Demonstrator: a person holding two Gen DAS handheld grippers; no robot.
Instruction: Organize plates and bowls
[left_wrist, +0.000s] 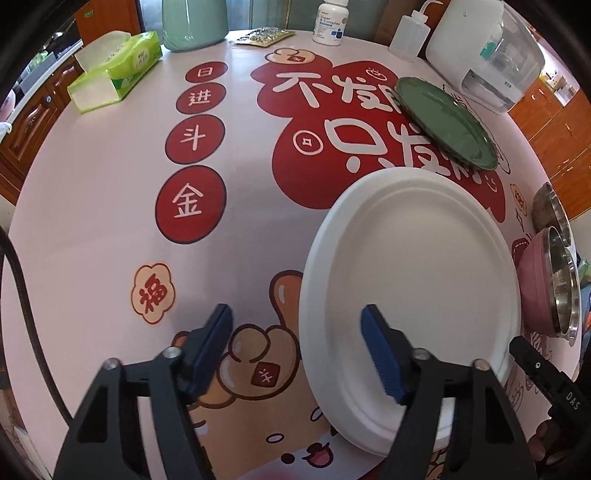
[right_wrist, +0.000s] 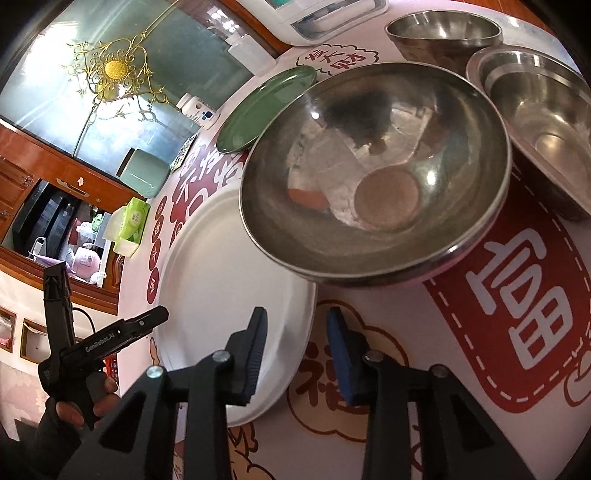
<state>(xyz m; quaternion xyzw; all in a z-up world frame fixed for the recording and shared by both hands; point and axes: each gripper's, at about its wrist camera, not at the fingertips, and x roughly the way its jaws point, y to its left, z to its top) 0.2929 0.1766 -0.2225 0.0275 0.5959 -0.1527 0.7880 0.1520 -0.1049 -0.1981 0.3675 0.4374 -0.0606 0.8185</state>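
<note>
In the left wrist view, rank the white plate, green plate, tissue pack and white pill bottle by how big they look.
1. white plate, largest by far, though it is also nearest the camera.
2. green plate.
3. tissue pack, close to the green plate in apparent size, so this order is unsure.
4. white pill bottle, smallest and farthest.

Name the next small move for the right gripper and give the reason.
Probably ease the right gripper forward and close on the white plate: its open jaws already straddle the plate's near rim, and nothing is held yet. The green plate lies beyond.
</note>
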